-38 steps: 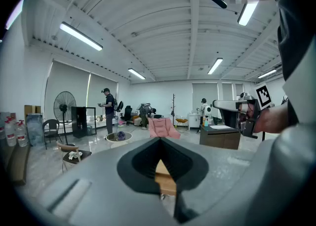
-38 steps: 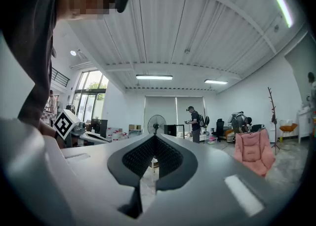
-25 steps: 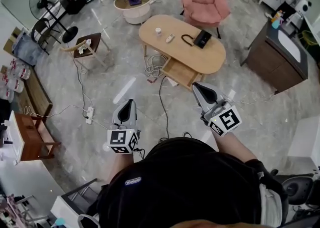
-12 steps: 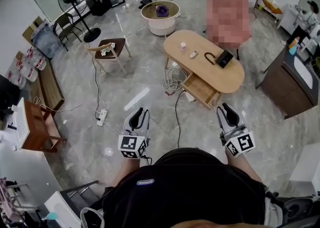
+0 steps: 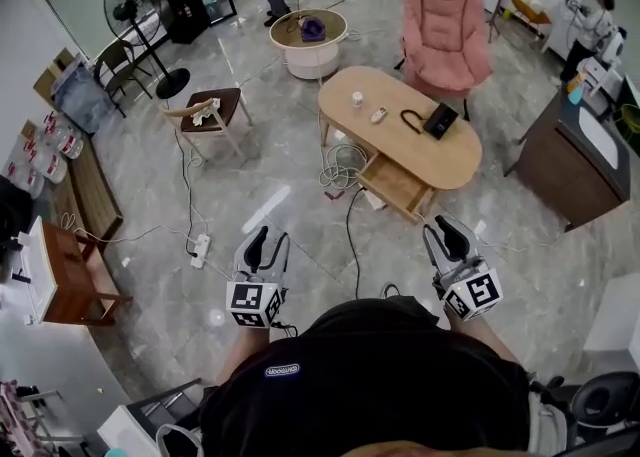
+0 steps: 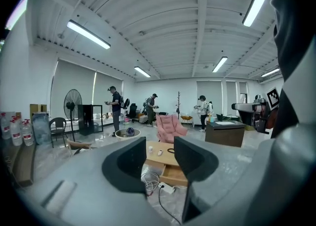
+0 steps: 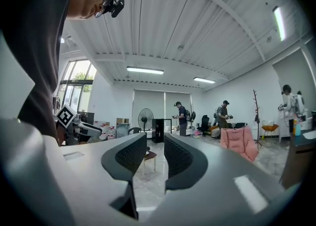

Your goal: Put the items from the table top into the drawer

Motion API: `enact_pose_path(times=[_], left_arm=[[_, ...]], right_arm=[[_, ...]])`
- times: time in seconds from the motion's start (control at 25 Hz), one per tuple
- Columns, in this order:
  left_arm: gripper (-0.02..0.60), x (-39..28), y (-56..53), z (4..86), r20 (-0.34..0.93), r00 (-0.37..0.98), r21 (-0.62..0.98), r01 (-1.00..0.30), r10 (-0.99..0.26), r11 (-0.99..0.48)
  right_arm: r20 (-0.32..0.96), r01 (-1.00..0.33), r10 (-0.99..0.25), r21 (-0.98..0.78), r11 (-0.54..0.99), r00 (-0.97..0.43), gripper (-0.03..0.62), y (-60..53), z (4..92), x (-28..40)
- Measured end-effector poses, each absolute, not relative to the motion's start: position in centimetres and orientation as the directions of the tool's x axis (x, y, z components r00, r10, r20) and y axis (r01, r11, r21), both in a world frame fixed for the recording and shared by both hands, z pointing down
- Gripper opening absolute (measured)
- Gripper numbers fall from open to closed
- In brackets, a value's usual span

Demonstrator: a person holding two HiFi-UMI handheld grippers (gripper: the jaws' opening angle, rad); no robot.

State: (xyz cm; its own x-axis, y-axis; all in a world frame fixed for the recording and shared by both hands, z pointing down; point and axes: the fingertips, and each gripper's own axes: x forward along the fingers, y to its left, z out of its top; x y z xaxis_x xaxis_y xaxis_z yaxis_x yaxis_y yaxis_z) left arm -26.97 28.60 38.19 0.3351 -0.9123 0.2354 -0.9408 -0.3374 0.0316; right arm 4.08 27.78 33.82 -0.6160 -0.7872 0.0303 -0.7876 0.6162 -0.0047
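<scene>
An oval wooden table (image 5: 455,160) stands some way ahead of me, its drawer (image 5: 393,185) pulled open toward me. On top lie a small white cup (image 5: 357,99), a pale remote (image 5: 378,115), a looped black cable (image 5: 408,121) and a black box (image 5: 437,122). My left gripper (image 5: 265,240) is held over the floor, far short of the table, open and empty. My right gripper (image 5: 443,235) hangs just short of the drawer, empty, its jaws a narrow gap apart. The left gripper view shows the table (image 6: 159,155) between the jaws of that gripper (image 6: 160,158). The right gripper (image 7: 155,163) faces the room.
A pink armchair (image 5: 447,30) stands behind the table, a round white side table (image 5: 313,40) to its left. Cables (image 5: 342,160) and a power strip (image 5: 200,243) lie on the floor. A wooden chair (image 5: 212,105), a fan (image 5: 130,15), a dark cabinet (image 5: 565,150) and people surround the area.
Both grippers have come lower in the head view; the right one has drawn back from beside the drawer. The view has shifted, so the table sits farther right than a second ago.
</scene>
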Motion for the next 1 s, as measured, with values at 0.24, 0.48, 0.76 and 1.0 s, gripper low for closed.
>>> enact_pose_path(times=[0.24, 0.48, 0.76, 1.0], left_arm=[[0.184, -24.7, 25.5, 39.4, 0.262, 0.356, 0.014, -0.931, -0.897, -0.366], [0.187, -22.7, 19.9, 38.8, 0.261, 0.346, -0.013, -0.932, -0.901, -0.362], [0.193, -19.1, 11.5, 38.7, 0.256, 0.331, -0.04, -0.935, -0.908, -0.352], [0.195, -15.5, 4.7, 38.7, 0.242, 0.346, -0.036, -0.931, -0.907, -0.364]], right_arm=[[0.048, -0.805, -0.803, -0.035, 0.592, -0.593, 0.141, 25.4, 35.9, 6.3], [0.04, -0.792, -0.792, -0.08, 0.606, -0.609, 0.141, 19.6, 37.3, 7.7], [-0.015, -0.78, -0.783, -0.08, 0.62, -0.621, 0.144, 11.4, 36.6, 10.2], [-0.02, -0.779, -0.781, -0.053, 0.624, -0.624, 0.144, 5.8, 36.2, 13.1]])
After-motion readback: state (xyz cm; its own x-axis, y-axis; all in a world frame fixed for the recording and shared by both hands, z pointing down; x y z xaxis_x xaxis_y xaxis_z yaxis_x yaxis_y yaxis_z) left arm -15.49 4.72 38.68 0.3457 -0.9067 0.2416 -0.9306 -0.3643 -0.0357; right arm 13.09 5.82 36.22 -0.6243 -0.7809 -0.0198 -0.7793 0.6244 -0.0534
